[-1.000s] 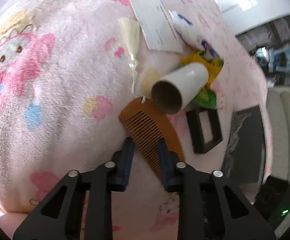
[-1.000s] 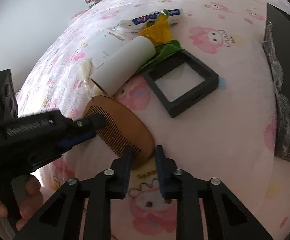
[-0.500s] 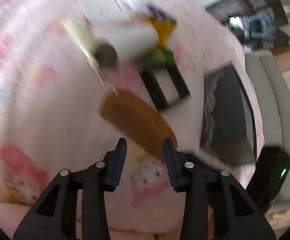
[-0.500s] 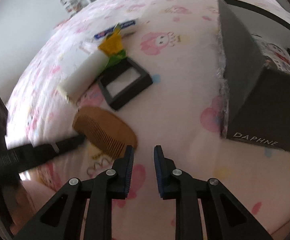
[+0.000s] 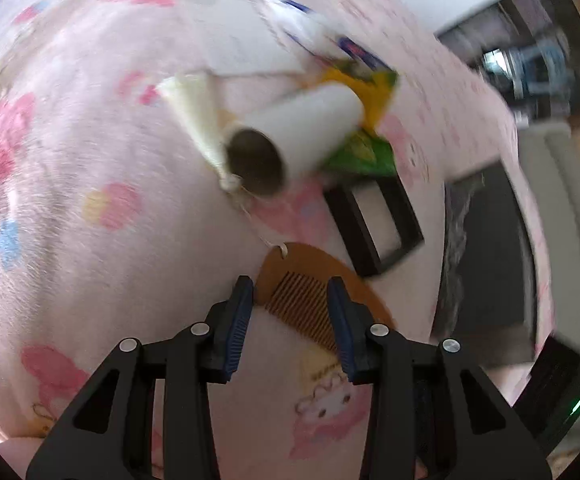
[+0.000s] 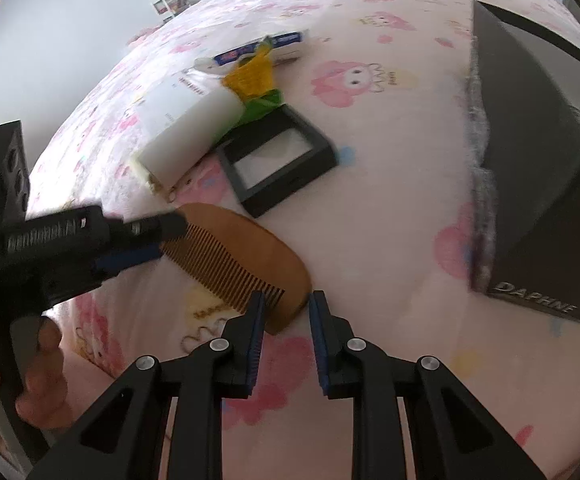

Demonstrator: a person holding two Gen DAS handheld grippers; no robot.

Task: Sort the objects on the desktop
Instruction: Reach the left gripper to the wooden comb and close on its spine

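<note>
Now both tongs are open: the left tongs straddle one end of the wooden comb, the right tongs its other end, on the pink blanket.

Pink blanket carries comb, frame, roll, dark box

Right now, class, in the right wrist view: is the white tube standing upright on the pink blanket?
No: the white tube lies on its side on the pink blanket, beside the black frame.
</note>
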